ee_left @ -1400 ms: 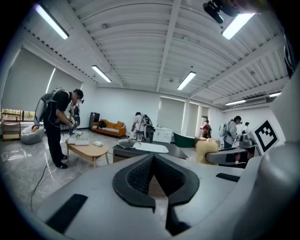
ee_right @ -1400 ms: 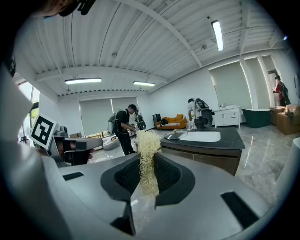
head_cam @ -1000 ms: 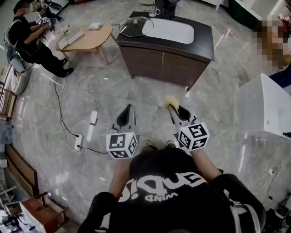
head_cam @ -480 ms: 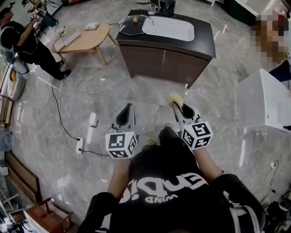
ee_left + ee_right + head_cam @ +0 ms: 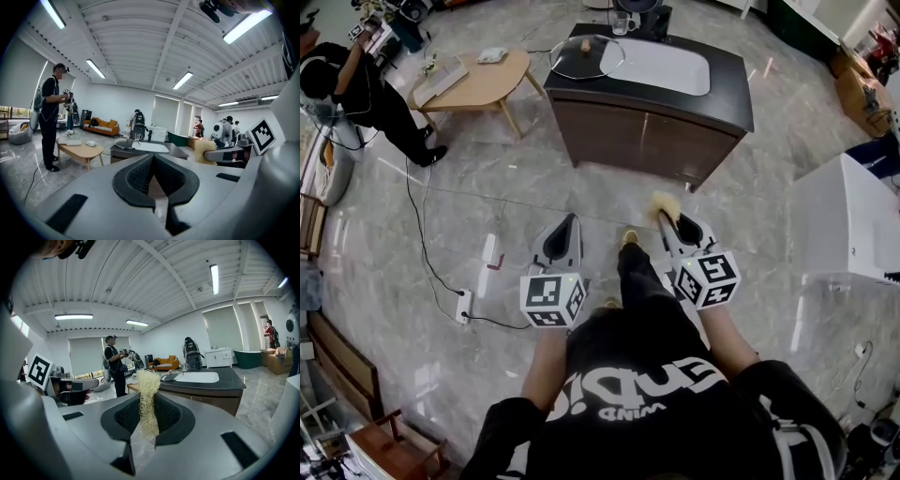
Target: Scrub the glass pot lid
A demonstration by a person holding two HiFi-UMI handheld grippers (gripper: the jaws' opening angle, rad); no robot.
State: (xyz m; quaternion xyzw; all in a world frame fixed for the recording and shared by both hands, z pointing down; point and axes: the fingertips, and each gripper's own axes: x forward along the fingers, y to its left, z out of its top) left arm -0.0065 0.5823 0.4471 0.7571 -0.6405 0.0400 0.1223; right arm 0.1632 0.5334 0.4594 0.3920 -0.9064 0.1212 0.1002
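Grey polished stone floor underfoot, seen steeply from above. Faced a dark brown cabinet with a black top. Saw a light wooden oval table to its left, with small white items on it. Found a white oval sink basin sunk in the black top, showing only its own white inside. Noted the round glass pot lid lying flat, knob up, at the top's left end, right rim over the basin's edge. Spotted a clear glass mug behind, contents unreadable. Held the left two-jaw gripper closed on nothing. Clamped a pale yellow fibrous scrubber upright in the right two-jaw gripper. Held both well apart from the lid.
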